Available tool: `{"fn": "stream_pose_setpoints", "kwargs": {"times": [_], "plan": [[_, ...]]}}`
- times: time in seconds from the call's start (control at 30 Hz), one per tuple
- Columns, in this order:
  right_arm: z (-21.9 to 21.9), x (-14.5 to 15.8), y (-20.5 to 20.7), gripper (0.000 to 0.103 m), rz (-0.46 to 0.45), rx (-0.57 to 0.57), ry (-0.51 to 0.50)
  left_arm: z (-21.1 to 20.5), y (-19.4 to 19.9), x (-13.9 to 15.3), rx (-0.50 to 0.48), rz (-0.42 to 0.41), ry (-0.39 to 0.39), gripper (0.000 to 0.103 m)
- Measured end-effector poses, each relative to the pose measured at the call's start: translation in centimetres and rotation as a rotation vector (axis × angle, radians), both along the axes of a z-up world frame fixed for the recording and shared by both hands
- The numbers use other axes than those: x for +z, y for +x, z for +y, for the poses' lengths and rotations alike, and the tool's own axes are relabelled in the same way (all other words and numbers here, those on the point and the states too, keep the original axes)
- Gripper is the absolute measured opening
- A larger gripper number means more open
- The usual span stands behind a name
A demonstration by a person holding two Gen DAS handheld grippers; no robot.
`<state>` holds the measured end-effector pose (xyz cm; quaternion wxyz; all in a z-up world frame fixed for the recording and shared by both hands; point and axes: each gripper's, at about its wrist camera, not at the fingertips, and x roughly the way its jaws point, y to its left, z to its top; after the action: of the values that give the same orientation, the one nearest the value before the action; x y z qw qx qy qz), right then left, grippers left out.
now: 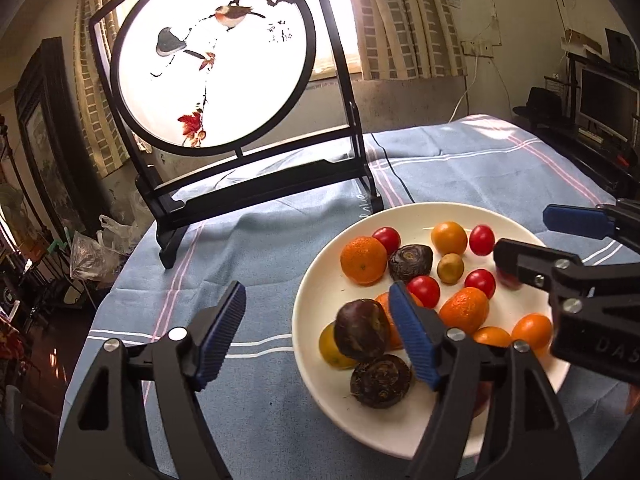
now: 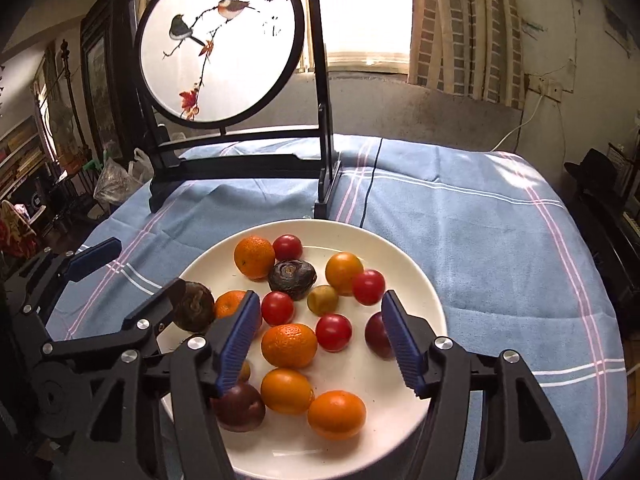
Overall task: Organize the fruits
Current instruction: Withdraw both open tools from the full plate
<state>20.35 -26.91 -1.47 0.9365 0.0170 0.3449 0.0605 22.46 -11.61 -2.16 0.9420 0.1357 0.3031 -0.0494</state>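
Observation:
A white plate (image 1: pixel 404 428) (image 2: pixel 404 252) holds several mandarins, cherry tomatoes and dark water chestnuts. My left gripper (image 1: pixel 316 312) (image 2: pixel 142 270) stands open at the plate's left rim. A blurred dark chestnut (image 1: pixel 362 330) (image 2: pixel 195 307) lies between its jaws beside the right finger, with neither pad pressing on it. My right gripper (image 2: pixel 320 320) (image 1: pixel 532 236) is open over the plate's right half, above a mandarin (image 2: pixel 289 345) and a tomato (image 2: pixel 333 332). A dark red tomato (image 2: pixel 377 336) sits against its right finger (image 2: pixel 400 344).
A black-framed round screen (image 1: pixel 212 52) (image 2: pixel 218 40) painted with birds stands on the blue striped cloth (image 1: pixel 460 168) (image 2: pixel 480 240) behind the plate. A dark cord (image 1: pixel 396 176) runs over the cloth. Plastic bags (image 1: pixel 96 248) lie off the table's left edge.

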Motion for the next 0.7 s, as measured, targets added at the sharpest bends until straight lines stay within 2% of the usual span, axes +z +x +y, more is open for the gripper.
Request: {"fn": "stream_pose_setpoints", "kwargs": {"times": [0.07,0.13,0.23,0.33,0.5,0.7], "plan": [[-0.4,0.7,-1.7,0.074,-0.036,-0.021,0.017,0.6,-1.1,0.7,0.006,-0.021,-0.019,0.082],[-0.7,1.3,-3.5,0.080,-0.075,-0.047,0.033,1.1,-2.5,1.4,0.016,-0.056,-0.031,0.098],[-0.9,1.7,-5.9,0.084,-0.126,-0.076,0.036,1.8,-4.7,2.5,0.024,-0.127,-0.043,0.098],[-0.7,1.7,-8.0,0.085,-0.165,-0.102,0.025,2.3,-6.5,3.1,0.017,-0.157,-0.061,0.098],[0.1,1.5,-11.0,0.091,-0.237,-0.157,-0.021,2.9,-8.3,3.1,0.016,-0.156,-0.097,0.098],[1.9,0.1,-11.6,0.091,-0.229,-0.133,-0.077,3.5,-8.6,2.5,0.051,-0.149,-0.130,0.098]]}}
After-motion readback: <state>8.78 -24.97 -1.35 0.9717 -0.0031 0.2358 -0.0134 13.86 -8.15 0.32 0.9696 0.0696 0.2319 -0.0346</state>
